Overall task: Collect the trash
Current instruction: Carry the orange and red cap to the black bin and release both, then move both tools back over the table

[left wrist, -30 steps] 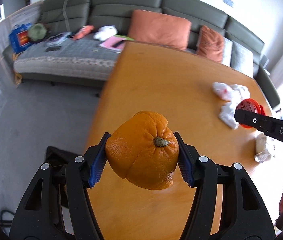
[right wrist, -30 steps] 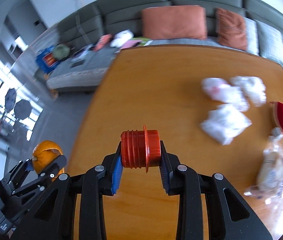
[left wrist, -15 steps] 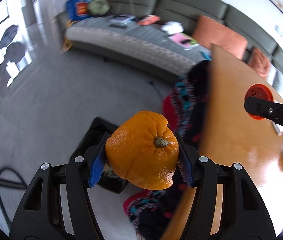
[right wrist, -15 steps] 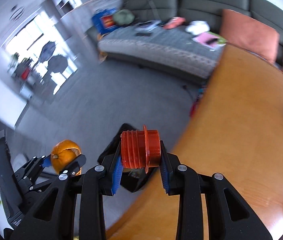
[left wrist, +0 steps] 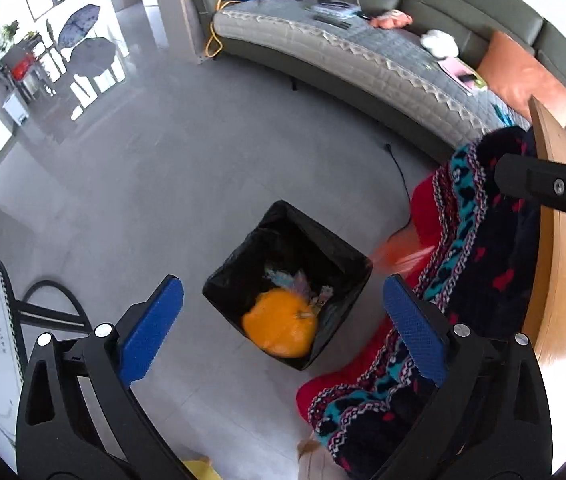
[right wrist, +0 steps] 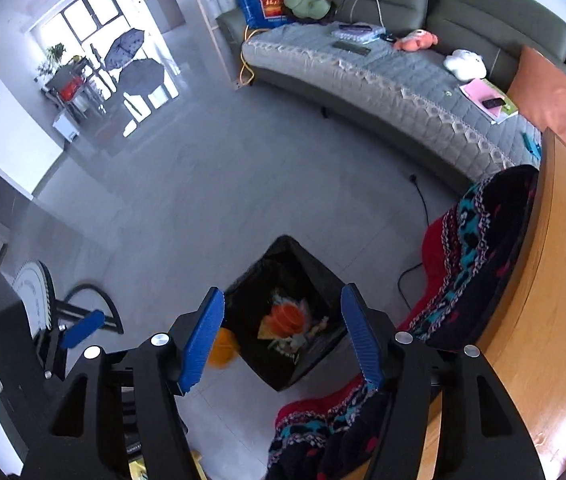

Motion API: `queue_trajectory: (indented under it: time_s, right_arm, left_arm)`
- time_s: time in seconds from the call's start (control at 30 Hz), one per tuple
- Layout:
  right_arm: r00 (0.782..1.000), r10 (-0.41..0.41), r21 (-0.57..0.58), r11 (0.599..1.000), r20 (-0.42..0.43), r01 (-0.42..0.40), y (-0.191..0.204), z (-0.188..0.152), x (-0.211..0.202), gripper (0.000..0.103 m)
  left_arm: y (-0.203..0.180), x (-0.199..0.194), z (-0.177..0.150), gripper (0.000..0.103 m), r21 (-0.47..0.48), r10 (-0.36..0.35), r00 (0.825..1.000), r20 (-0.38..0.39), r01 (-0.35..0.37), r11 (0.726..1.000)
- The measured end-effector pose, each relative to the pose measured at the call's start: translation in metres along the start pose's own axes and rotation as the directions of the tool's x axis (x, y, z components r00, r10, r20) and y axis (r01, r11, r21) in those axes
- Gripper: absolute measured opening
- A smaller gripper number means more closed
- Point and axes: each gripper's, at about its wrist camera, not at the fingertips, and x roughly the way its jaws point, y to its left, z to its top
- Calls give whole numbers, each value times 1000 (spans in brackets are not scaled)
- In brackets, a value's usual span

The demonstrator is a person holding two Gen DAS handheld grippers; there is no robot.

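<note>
**Counted items**

One black-lined bin (left wrist: 325,248) is seen at lower centre. One orange (left wrist: 281,326) and one red blurred object (left wrist: 401,256) are counted. Two umbrellas (right wrist: 133,60) are seen at upper left. One patterned blanket (left wrist: 479,280) and two open-jawed grippers are counted.
</note>
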Motion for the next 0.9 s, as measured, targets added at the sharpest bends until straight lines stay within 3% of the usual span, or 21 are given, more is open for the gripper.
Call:
queue_trajectory:
  time_s: [0.43, 0.63, 0.9]
  right_arm:
    - [999, -24, 52, 998, 44, 22, -21, -5, -13, 74]
    - [995, -39, 114, 993, 89, 29, -50, -17, -43, 79]
    - [982, -105, 223, 972, 157, 69, -116, -55, -101, 81]
  left_arm:
    - [-10, -3, -5, 97, 15, -24, 1000, 5, 24, 1000]
    - [-43, -22, -4, 97, 79, -53, 998, 30, 51, 996]
    - [-123, -46, -9, 97, 212, -141, 989, 51, 127, 969]
